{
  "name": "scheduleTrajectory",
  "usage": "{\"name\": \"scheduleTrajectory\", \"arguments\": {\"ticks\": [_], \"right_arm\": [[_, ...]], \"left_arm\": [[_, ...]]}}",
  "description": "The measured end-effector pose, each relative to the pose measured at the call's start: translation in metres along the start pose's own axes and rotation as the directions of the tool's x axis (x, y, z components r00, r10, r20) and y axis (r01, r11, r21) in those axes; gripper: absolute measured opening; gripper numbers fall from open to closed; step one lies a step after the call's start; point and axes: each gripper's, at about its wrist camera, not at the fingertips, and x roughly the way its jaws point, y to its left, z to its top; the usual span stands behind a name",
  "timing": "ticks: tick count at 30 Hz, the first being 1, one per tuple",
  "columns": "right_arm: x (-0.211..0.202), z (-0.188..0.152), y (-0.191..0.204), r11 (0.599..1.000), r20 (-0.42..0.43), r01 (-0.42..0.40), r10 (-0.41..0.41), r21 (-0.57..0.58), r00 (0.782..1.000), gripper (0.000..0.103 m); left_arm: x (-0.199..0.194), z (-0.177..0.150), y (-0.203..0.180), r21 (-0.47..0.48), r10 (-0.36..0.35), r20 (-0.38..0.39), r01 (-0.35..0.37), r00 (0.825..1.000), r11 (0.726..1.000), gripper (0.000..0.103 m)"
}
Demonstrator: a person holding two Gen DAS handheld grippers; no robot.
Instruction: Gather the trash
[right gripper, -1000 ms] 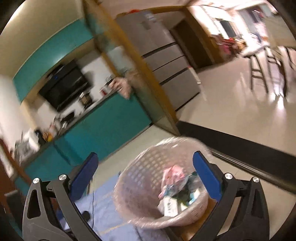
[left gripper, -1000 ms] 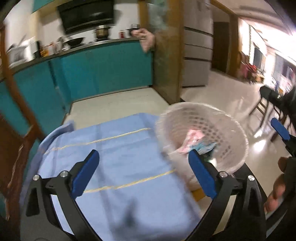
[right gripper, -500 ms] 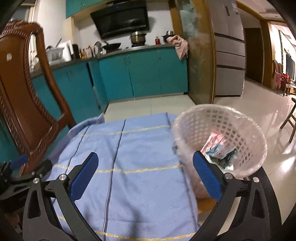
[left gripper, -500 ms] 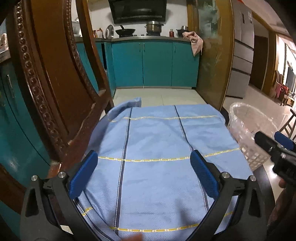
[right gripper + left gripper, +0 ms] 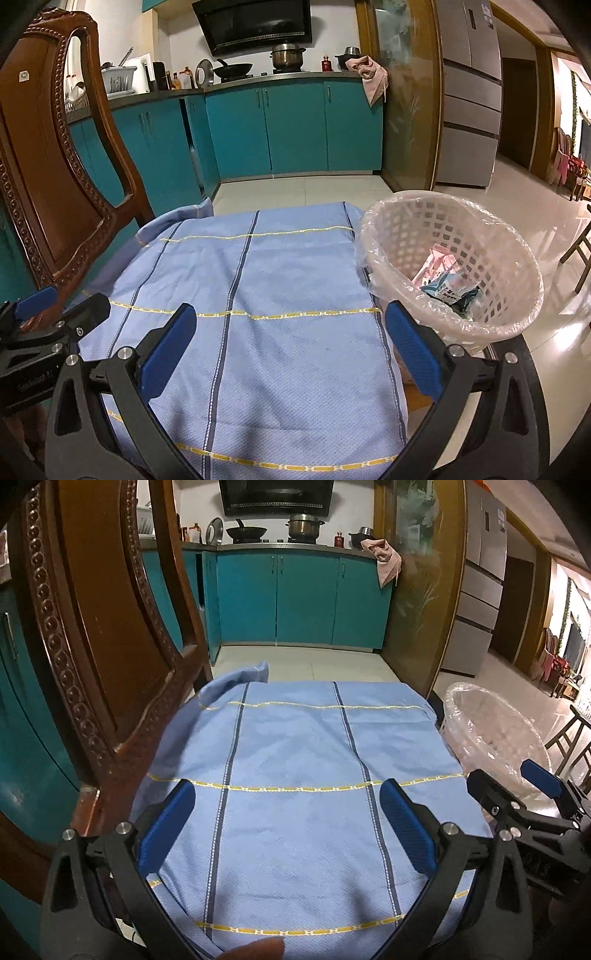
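Note:
A white lattice basket (image 5: 491, 321) lined with a clear plastic bag stands at the right edge of the table, on the blue striped cloth (image 5: 258, 295). Inside it lie pink and teal wrappers (image 5: 448, 280). In the left wrist view the basket (image 5: 495, 734) shows at the right. My right gripper (image 5: 290, 343) hovers open over the cloth, just left of the basket, holding nothing. My left gripper (image 5: 288, 823) is open over the cloth's middle, empty. The right gripper (image 5: 517, 794) also shows beside the basket in the left wrist view.
A carved wooden chair (image 5: 92, 646) stands close at the table's left side; its back (image 5: 55, 155) rises high. Teal kitchen cabinets (image 5: 295, 129) line the far wall. A wooden-framed glass panel (image 5: 421, 583) and a fridge (image 5: 472, 92) stand at the right, with shiny floor beyond.
Both views have swung from the basket to level over the cloth and have steadied. The left gripper has moved left toward the chair. Both grippers stay open.

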Motion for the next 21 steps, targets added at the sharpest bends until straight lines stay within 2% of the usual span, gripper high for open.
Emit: {"name": "scheduleTrajectory", "arguments": {"ticks": [21], "right_arm": [[-0.0002,-0.0010,0.0007,1.000,0.001,-0.003,0.003,-0.001,1.000,0.100]], "left_arm": [[0.0008,0.0008,-0.0003,-0.017,-0.008,-0.009,0.008,1.000,1.000,0.100]]}}
